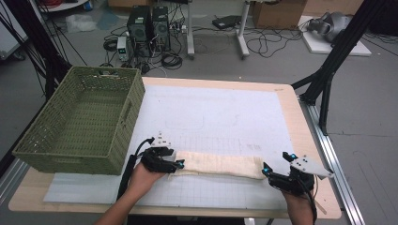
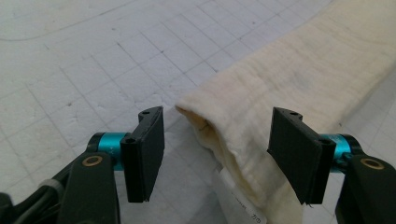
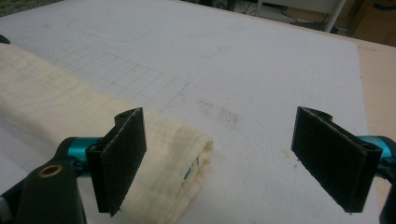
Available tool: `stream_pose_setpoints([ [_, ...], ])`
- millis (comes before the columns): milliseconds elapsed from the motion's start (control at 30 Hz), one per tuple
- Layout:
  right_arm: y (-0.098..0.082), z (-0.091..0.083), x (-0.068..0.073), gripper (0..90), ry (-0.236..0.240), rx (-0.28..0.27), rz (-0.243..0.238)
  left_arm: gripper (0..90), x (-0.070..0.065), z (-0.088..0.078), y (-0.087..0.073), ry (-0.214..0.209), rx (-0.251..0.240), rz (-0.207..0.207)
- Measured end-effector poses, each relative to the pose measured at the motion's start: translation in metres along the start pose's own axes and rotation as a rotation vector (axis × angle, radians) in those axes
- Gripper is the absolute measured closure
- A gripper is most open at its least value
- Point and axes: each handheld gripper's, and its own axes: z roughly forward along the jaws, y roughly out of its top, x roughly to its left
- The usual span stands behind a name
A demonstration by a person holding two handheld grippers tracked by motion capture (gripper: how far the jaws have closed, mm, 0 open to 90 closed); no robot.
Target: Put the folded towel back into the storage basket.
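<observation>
Folded cream towel [image 1: 220, 165] lies flat on the white gridded mat [image 1: 211, 117], a long strip running side to side along the mat's near part. Mat covers most of the worktop [image 1: 309, 140].

Left gripper [image 1: 177, 164]: at the towel's left end, jaws wide apart. In the left gripper view the towel end sits between the jaws, its folded layers visible at the edge, closer to the jaw on the right of that view; neither jaw is pressed on it. Holding nothing.

Right gripper [image 1: 266, 169]: at the towel's right end, jaws spread wide. In the right gripper view the towel's corner lies just past the jaw on the left of that view and partly behind it; the other jaw is well apart from the towel, over bare mat. Cannot tell whether that near jaw touches the cloth. Nothing gripped.

Green woven basket [image 1: 82, 119]: left of the towel, on the worktop's left edge, overlapping the mat's left side, interior looks empty.

Beyond the worktop: computer towers [image 1: 150, 26] and loose cables on the floor.
</observation>
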Motion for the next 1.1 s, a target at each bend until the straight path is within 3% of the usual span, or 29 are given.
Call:
stream_pose_setpoints([
  [267,0.000,0.000,0.000,16.7,0.000,0.001,-0.001,44.7,-0.006,0.000,-0.002,0.017,0.012,0.040],
  [367,0.000,0.000,0.000,16.9,-0.002,0.004,0.001,55.6,-0.008,0.000,-0.002,-0.013,0.021,0.056],
  [533,0.000,0.000,0.000,17.1,-0.006,0.008,0.000,74.6,-0.008,0.000,-0.003,-0.092,0.025,0.035],
  [600,0.000,0.000,0.000,17.1,-0.009,0.011,0.007,78.9,-0.009,0.000,-0.003,-0.094,0.028,0.041],
  [833,-0.001,0.000,-0.001,17.1,-0.007,0.015,0.016,80.4,-0.010,-0.001,-0.003,-0.087,0.018,0.040],
  [1100,-0.004,0.006,-0.003,19.9,-0.008,0.060,0.037,80.3,-0.010,-0.010,-0.001,-0.116,-0.068,0.006],
])
